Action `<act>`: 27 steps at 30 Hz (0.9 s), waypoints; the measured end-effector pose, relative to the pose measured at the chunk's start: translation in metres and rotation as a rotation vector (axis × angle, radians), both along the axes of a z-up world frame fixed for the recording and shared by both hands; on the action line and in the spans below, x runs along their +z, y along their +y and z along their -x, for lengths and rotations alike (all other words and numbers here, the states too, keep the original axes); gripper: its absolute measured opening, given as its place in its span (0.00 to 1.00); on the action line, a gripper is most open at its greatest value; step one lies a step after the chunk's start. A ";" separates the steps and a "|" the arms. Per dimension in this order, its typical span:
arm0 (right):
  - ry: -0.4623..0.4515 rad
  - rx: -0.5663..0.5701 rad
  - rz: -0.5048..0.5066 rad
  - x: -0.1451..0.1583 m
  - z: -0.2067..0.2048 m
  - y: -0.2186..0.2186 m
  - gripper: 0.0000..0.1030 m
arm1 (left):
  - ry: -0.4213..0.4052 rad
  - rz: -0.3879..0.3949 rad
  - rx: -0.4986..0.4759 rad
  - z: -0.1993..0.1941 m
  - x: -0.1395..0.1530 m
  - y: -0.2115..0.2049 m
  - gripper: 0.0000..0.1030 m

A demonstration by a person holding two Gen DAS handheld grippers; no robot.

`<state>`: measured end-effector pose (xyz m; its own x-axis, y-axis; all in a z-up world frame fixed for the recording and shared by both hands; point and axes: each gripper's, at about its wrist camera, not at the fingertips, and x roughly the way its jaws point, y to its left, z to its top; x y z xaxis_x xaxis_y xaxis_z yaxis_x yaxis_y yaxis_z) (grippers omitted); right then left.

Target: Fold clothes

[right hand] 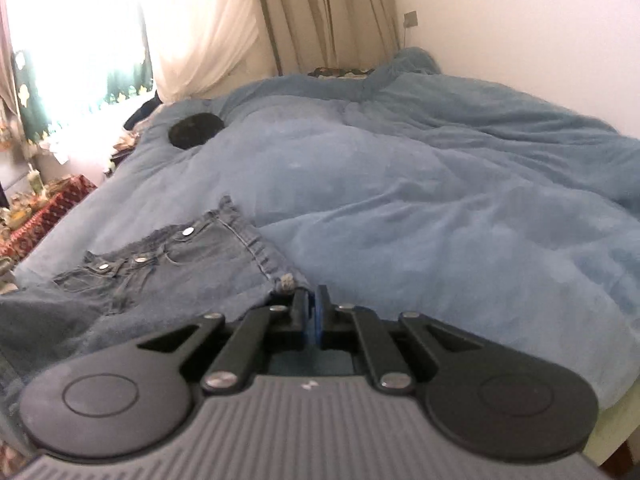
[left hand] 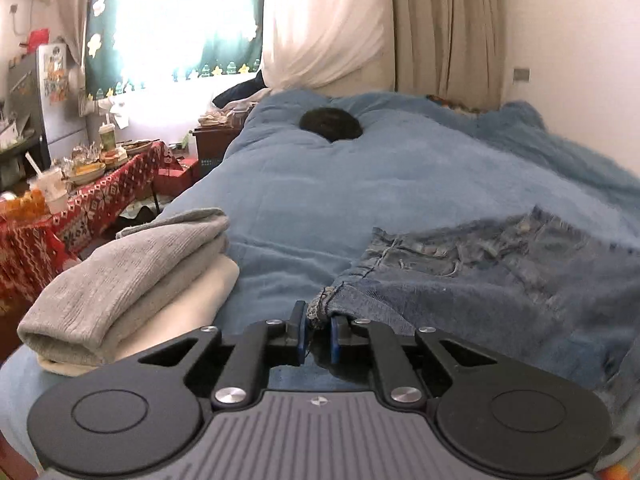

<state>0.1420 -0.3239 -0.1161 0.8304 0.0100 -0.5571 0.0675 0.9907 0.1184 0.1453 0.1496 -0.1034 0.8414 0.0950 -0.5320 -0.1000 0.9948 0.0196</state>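
The left gripper [left hand: 318,330] is clamped on the denim garment's [left hand: 480,280] near corner and the right gripper [right hand: 314,320] is closed beside its other corner (apparently empty), so regrip there before lifting evenly, right of the folded stack [left hand: 132,280].

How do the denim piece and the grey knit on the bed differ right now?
The denim garment lies spread open; the grey knit is folded, stacked on a cream item. The denim garment's corner sits in the left gripper; the grey knit is untouched. Denim has frayed edges; knit is plain. Both rest on the blue duvet.
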 end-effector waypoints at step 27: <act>0.215 0.063 -0.391 -0.035 0.004 -0.017 0.27 | 0.163 0.215 0.045 0.018 -0.008 0.036 0.18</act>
<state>0.1377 -0.3409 -0.1507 0.6872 0.3008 -0.6613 0.0729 0.8771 0.4748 0.1272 0.1859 -0.1112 0.7404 0.0005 -0.6722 -0.1572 0.9724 -0.1725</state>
